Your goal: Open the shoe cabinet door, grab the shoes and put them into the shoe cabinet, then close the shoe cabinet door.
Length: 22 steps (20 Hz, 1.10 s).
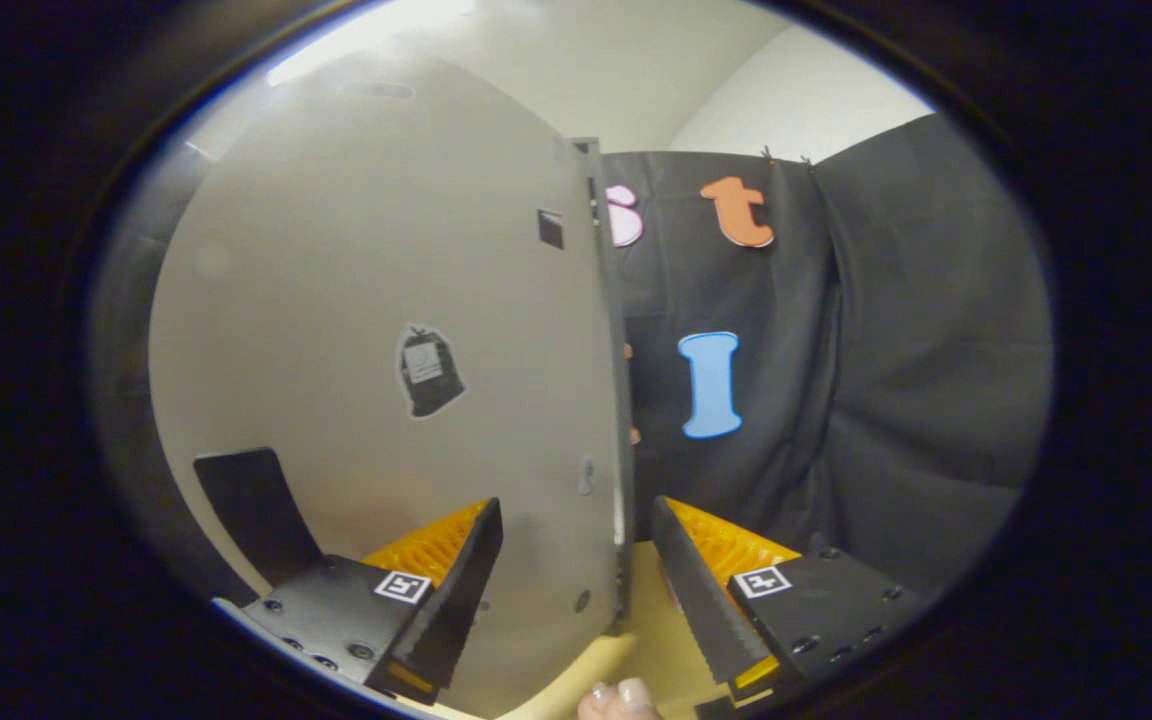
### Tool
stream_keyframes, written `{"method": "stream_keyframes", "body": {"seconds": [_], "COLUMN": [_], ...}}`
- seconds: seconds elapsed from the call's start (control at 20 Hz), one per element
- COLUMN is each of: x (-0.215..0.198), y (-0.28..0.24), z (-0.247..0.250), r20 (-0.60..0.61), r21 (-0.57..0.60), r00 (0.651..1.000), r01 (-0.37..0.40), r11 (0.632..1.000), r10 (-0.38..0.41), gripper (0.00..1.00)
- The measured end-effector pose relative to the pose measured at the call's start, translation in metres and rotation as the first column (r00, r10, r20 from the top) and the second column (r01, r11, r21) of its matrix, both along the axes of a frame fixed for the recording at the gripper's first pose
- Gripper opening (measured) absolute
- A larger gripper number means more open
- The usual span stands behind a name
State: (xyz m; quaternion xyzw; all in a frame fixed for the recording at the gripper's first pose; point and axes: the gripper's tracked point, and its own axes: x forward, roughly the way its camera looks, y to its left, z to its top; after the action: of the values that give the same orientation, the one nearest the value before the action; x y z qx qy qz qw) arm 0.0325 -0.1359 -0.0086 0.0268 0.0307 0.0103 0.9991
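**Fingers apart on both sides of the door edge**

The gripper [576, 570] is nearest, its fingers spread wide, holding nothing; the edge of the shoe cabinet door [376, 330] stands in the gap between them. The pale door panel rises upright ahead. On it is a dark sticker [428, 372]. Fingertips of a hand [619, 698] show below.

a staged recording booth: black cloth wall [886, 400], pale cabinet door [366, 300]

The tool [576, 570] is spread wide, straddling the edge of the shoe cabinet door [376, 330]. A black sticker [428, 371] sits on the door's face.
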Motion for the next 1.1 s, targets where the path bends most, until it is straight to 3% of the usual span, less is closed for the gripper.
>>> {"method": "stream_keyframes", "body": {"seconds": [0.3,0.55,1.1], "x": [0.039,0.089,0.135], "y": [0.097,0.144,0.178], "z": [-0.002,-0.014,-0.022], "r20": [0.029,0.01,0.031], "r21": [-0.007,0.019,-0.004], "r00": [0.995,0.992,0.998], "r01": [-0.098,-0.126,-0.05], "r11": [0.995,0.992,0.999], "r10": [0.098,0.126,0.051], "gripper": [0.93,0.93,0.93]}}
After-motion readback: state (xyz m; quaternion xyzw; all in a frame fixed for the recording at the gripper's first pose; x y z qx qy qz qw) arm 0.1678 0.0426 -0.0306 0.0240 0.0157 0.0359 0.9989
